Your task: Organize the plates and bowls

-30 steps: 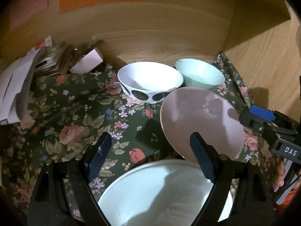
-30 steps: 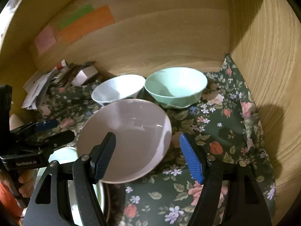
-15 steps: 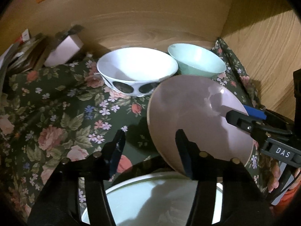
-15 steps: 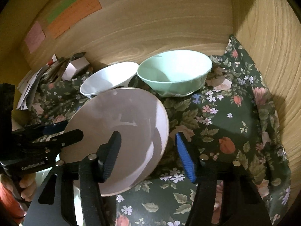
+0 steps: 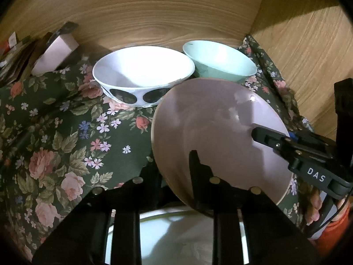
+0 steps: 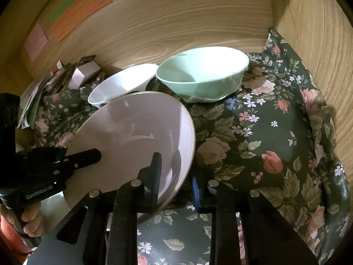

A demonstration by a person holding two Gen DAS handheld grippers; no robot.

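A pale pink plate (image 5: 216,128) is tilted above the floral cloth; it also shows in the right wrist view (image 6: 132,137). My left gripper (image 5: 174,167) is shut on its near left rim. My right gripper (image 6: 176,174) is shut on its right rim and shows from the side in the left wrist view (image 5: 273,139). A white bowl with black ovals (image 5: 143,72) and a mint green bowl (image 5: 220,60) stand side by side behind the plate. A pale plate (image 5: 176,238) lies below my left gripper.
The floral cloth (image 6: 275,137) covers a shelf boxed in by wooden back (image 5: 154,11) and right walls (image 6: 320,33). A small white box (image 5: 55,55) and papers (image 5: 13,59) sit at the back left.
Both grippers have moved in and closed on opposite rims of the pink plate. The plate now stands more steeply tilted and nearer the cameras.
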